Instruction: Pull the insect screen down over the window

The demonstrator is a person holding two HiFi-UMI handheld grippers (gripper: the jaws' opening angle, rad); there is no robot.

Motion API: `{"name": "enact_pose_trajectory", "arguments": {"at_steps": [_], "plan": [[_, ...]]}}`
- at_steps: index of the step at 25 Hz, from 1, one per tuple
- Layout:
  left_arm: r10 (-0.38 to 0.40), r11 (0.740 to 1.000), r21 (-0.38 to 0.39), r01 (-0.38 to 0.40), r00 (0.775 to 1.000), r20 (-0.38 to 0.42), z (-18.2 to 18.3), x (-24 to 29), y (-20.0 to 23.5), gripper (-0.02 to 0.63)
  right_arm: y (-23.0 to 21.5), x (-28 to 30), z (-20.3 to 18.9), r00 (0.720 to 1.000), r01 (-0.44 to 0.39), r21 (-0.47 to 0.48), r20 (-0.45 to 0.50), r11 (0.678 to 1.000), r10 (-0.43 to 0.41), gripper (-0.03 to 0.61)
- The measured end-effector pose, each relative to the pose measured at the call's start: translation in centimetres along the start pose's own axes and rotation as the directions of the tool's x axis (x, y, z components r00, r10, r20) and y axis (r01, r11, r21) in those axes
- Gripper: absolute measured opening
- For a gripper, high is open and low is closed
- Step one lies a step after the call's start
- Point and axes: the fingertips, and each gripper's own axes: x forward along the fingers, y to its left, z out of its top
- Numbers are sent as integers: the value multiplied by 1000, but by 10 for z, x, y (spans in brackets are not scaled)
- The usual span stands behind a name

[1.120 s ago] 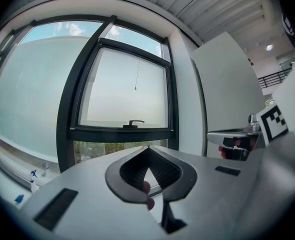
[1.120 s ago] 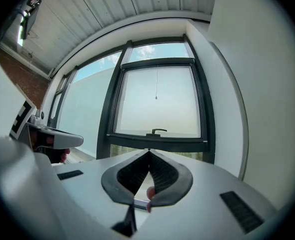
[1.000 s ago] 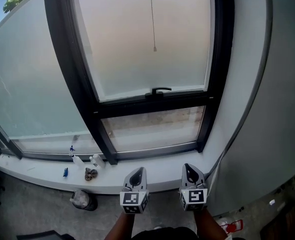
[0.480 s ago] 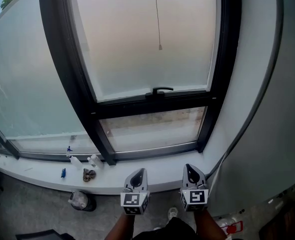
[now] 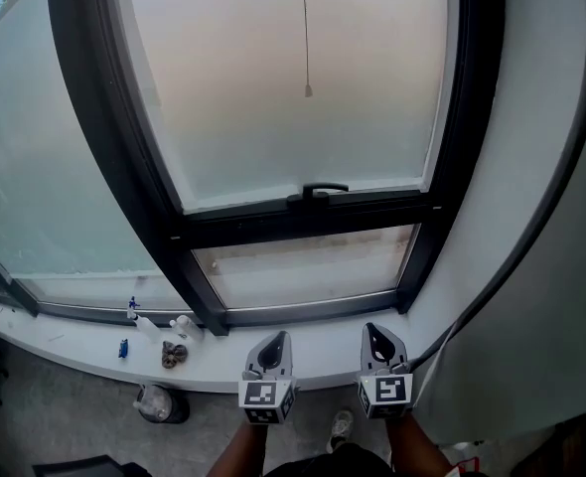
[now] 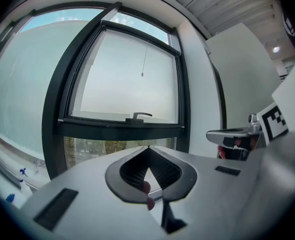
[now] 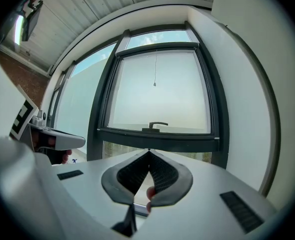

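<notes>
Plainly both tools are shut on nothing: the left gripper (image 6: pixel 148 148) and the right gripper (image 7: pixel 148 150) each press ribbed black pads (image 6: pixel 133 168) tip to tip in a pointed arch. Ahead of and above both pairs of jaws hangs the insect screen (image 5: pixel 293 117), a pale, hazy sheet in a black frame (image 5: pixel 134 167), with a curved handle (image 5: pixel 318 190) on its flat bottom rail (image 5: pixel 372 212) and a thin cord (image 5: pixel 306 28) ending in a small bead (image 5: pixel 308 91). Below that rail, nearer the jaw tips, a clear glass strip (image 5: pixel 303 266) lies uncovered above the smooth white sill (image 5: pixel 318 351).

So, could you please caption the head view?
Left gripper and right gripper, both shut, face the window and its pull cord.
</notes>
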Motion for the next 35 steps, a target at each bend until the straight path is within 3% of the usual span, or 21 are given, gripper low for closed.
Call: {"name": "enact_pose_trajectory", "arguments": {"at_steps": [10, 16, 20, 29, 35], "plan": [[45, 999, 12, -45, 999, -12, 16, 69, 1, 2, -35, 70, 2, 998, -62, 23, 8, 998, 61, 3], [92, 996, -18, -92, 996, 14, 40, 105, 7, 3, -48, 116, 14, 992, -123, 7, 42, 992, 122, 3], [111, 994, 1, -111, 993, 37, 51, 130, 12, 2, -57, 140, 24, 986, -152, -7, 75, 988, 152, 3], [148, 989, 21, -149, 988, 49, 63, 164, 24, 3, -70, 176, 31, 978, -180, 14, 109, 984, 178, 3], [126, 991, 43, -129, 989, 81, 73, 182, 34, 3, -72, 194, 35, 981, -163, 9, 109, 987, 161, 3]]}}
